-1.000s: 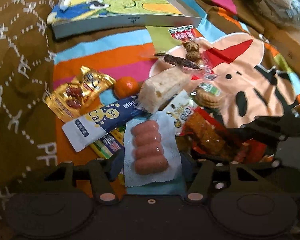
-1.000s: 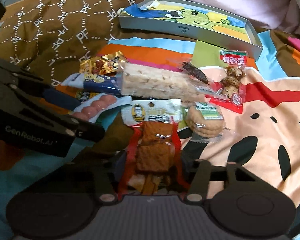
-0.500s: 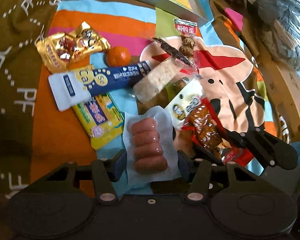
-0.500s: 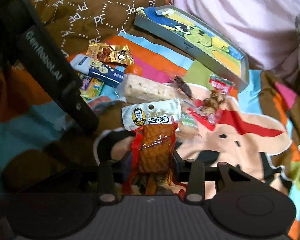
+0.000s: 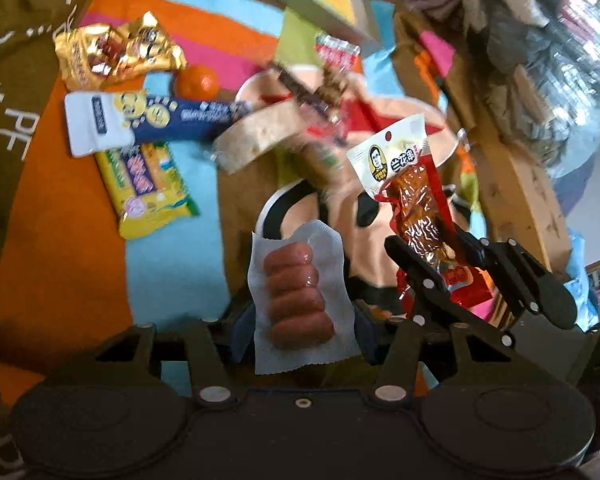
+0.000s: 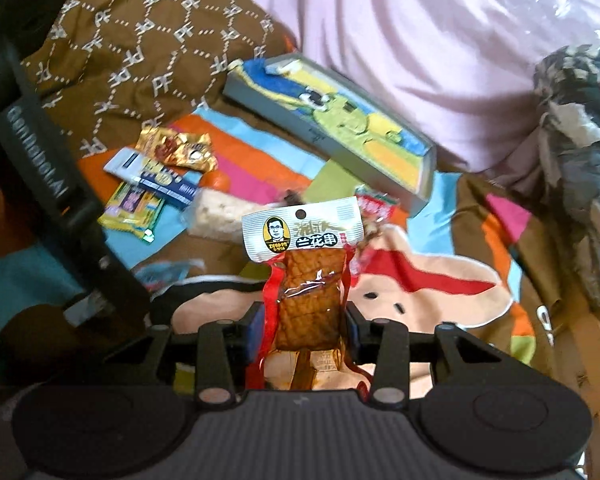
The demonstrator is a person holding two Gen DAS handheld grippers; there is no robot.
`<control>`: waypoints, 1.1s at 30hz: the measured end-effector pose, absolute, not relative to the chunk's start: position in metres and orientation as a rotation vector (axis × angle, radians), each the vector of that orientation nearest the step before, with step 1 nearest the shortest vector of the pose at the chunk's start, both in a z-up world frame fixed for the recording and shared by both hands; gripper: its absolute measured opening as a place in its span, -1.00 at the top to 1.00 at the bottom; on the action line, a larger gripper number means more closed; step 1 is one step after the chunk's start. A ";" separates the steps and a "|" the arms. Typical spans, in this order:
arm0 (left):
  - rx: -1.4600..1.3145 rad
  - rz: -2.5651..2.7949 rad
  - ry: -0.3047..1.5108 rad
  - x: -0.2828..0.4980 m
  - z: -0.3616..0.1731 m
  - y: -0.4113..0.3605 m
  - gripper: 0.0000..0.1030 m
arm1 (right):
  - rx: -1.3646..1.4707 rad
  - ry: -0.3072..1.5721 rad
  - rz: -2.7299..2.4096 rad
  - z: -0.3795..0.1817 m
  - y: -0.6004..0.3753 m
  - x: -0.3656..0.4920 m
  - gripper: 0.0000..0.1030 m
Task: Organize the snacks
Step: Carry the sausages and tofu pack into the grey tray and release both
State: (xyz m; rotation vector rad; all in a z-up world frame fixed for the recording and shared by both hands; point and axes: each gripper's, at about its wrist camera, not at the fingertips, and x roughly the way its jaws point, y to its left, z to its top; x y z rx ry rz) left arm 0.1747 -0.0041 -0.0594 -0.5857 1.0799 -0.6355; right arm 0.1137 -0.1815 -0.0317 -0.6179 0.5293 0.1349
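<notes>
Two tools are lifted above a bed covered with a striped cartoon blanket, and each one holds a snack. The left tool grips a clear pack of small sausages between its pads, the pack standing upright. The right tool is closed on a red pack of brown tofu skewers with a white label on top; in the left view this same pack is seen just to the right of the sausages, in the air. Several other snacks lie on the blanket behind them: a gold bag, a small orange, a blue and white bar, a yellow pack and a pale rice cake, all close together, some touching. Farther back a flat grey box with a cartoon picture inside lies open, beside a brown patterned cover and a pink sheet. The raised tofu pack hides part of the snacks lying behind it.
</notes>
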 end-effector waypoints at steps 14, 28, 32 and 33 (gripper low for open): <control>-0.616 -0.518 0.727 0.211 -0.014 0.016 -0.05 | -0.641 0.347 0.175 0.006 -0.190 0.181 0.12; -0.550 -0.348 0.534 0.402 0.039 0.015 -0.06 | -0.464 0.347 0.256 0.054 -0.199 0.368 0.11; -0.520 -0.337 0.552 0.442 0.032 0.006 -0.05 | -0.415 0.362 0.263 0.046 -0.198 0.408 0.11; -0.509 -0.333 0.555 0.448 0.029 0.004 -0.05 | -0.403 0.370 0.264 0.043 -0.198 0.416 0.11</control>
